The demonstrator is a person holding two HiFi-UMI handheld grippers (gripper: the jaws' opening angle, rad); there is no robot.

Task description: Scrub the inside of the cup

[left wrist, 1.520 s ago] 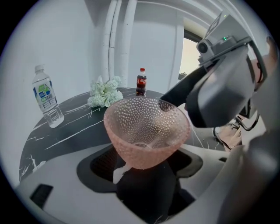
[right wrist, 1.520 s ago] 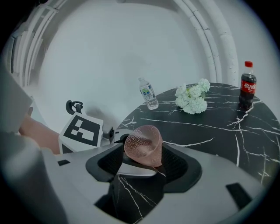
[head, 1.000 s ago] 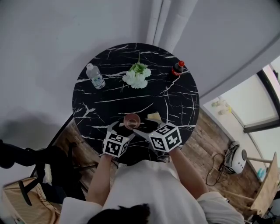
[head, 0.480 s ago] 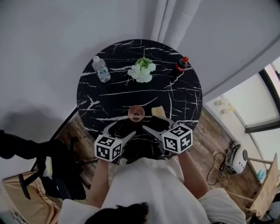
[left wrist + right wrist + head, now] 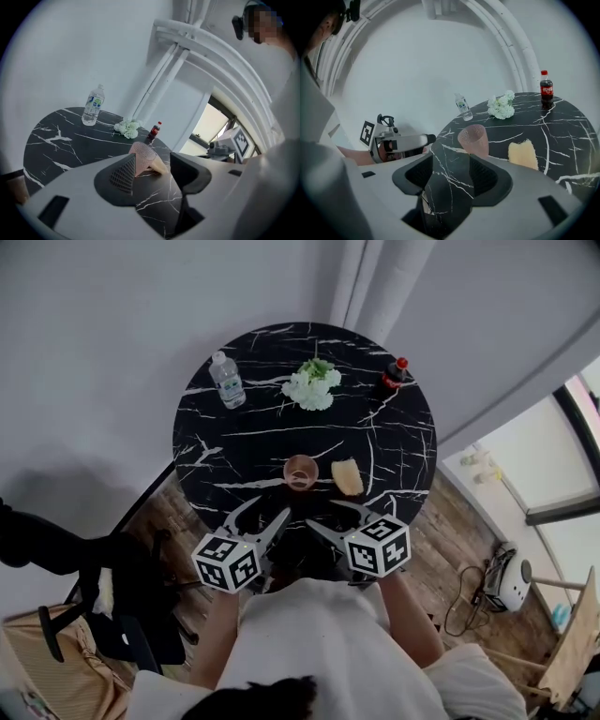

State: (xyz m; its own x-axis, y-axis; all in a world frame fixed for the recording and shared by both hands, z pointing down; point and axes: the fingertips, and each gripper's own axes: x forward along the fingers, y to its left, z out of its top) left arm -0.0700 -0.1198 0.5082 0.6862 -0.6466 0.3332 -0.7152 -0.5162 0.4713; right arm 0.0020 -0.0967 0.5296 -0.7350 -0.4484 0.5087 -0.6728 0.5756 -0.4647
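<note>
A pink translucent cup [image 5: 301, 472] stands upright on the round black marble table [image 5: 244, 446], near its front edge. A yellow sponge [image 5: 347, 476] lies just right of the cup. My left gripper [image 5: 262, 512] hovers at the table's near edge, short of the cup; its jaws have just been closing and nothing is between them. My right gripper [image 5: 326, 514] is beside it, open and empty. In the left gripper view the cup [image 5: 143, 157] shows past the jaws with the sponge [image 5: 159, 165] behind it. In the right gripper view the cup [image 5: 473, 139] and sponge [image 5: 522, 154] lie ahead.
At the table's far side stand a water bottle [image 5: 227, 381], a bunch of white flowers [image 5: 315, 385] and a cola bottle [image 5: 395, 375]. A dark chair [image 5: 122, 606] is on the floor at the left. White curtains [image 5: 375, 277] hang behind the table.
Both grippers have drawn back from the cup toward the table's near edge, the left one also rising. The sponge, half hidden before, now lies in plain sight beside the cup.
</note>
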